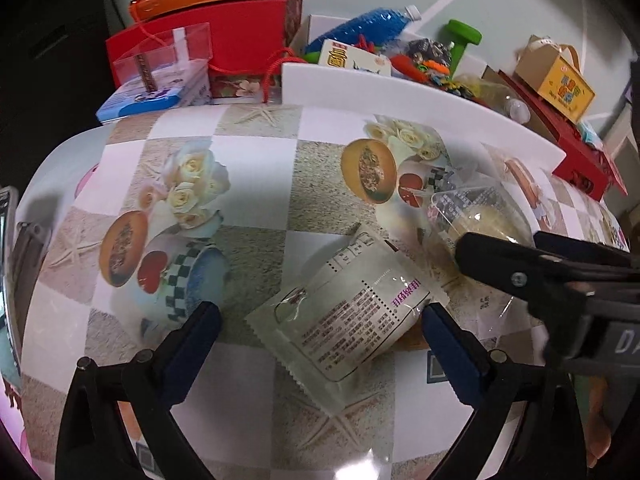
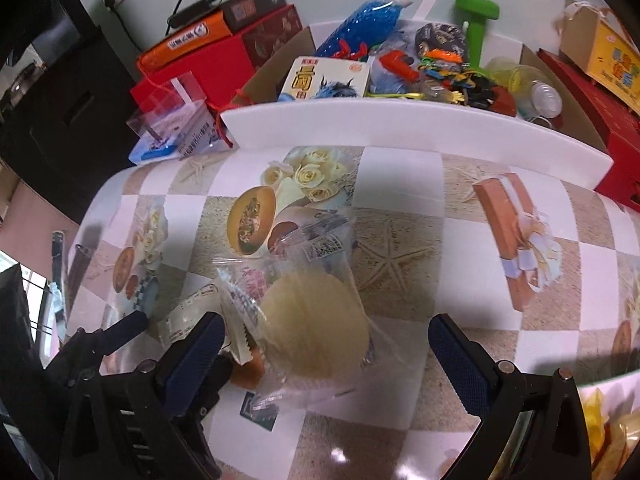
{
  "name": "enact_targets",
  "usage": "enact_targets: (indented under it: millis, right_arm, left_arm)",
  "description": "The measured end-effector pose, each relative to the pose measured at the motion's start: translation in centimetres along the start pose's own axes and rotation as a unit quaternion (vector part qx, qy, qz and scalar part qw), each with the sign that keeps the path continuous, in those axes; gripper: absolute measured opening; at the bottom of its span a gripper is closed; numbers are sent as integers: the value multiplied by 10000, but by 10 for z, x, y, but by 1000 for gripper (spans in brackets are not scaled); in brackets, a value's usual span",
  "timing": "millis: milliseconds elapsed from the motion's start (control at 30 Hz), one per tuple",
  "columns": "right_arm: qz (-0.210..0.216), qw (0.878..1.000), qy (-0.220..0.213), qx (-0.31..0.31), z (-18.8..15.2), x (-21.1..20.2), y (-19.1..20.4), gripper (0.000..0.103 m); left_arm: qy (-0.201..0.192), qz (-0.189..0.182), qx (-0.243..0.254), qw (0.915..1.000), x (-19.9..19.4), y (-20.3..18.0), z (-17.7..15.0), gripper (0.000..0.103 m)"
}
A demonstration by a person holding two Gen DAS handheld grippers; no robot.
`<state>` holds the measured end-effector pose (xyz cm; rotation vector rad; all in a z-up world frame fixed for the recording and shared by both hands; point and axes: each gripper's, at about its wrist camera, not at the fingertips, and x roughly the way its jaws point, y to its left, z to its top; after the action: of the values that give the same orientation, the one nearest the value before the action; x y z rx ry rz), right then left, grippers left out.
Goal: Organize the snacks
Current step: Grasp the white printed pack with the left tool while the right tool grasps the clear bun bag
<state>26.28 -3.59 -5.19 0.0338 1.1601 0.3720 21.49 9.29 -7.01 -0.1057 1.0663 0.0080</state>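
Note:
A white printed snack packet [image 1: 344, 316] lies flat on the patterned tablecloth, between the open fingers of my left gripper [image 1: 320, 324]; its edge also shows in the right wrist view [image 2: 188, 312]. A clear bag with a round pale cake [image 2: 312, 320] lies beside it to the right, between the open fingers of my right gripper [image 2: 328, 340]. In the left wrist view the cake bag [image 1: 480, 216] sits under the right gripper's black fingers [image 1: 492, 256]. Neither gripper holds anything.
A white tray edge [image 2: 400, 128] runs along the table's far side. Behind it a cardboard box [image 2: 280, 68] holds toys, a blue bottle [image 2: 360, 20] and a card box. Red and orange gift boxes [image 1: 224, 28] stand far left, a yellow carton [image 1: 560, 84] far right.

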Motion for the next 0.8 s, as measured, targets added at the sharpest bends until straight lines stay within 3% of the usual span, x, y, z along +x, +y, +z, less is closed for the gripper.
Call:
enact_targets:
  millis: [167, 433, 533, 800]
  right_arm:
    - [-55, 10000, 40, 3, 1, 8, 0, 93]
    - [-142, 9999, 71, 47, -5, 9, -5, 68]
    - [-157, 9998, 71, 77, -6, 7, -7, 62]
    - [-259, 9996, 67, 20, -16, 3, -7, 59]
  left_arm:
    - [-37, 27, 44, 10000, 1, -2, 3, 90]
    - [-160, 170, -191, 9995, -3, 9, 1, 71]
    - [-200, 210, -335, 9990, -6, 15, -1, 70]
    - [-261, 270, -709, 9968, -10, 26, -7, 67]
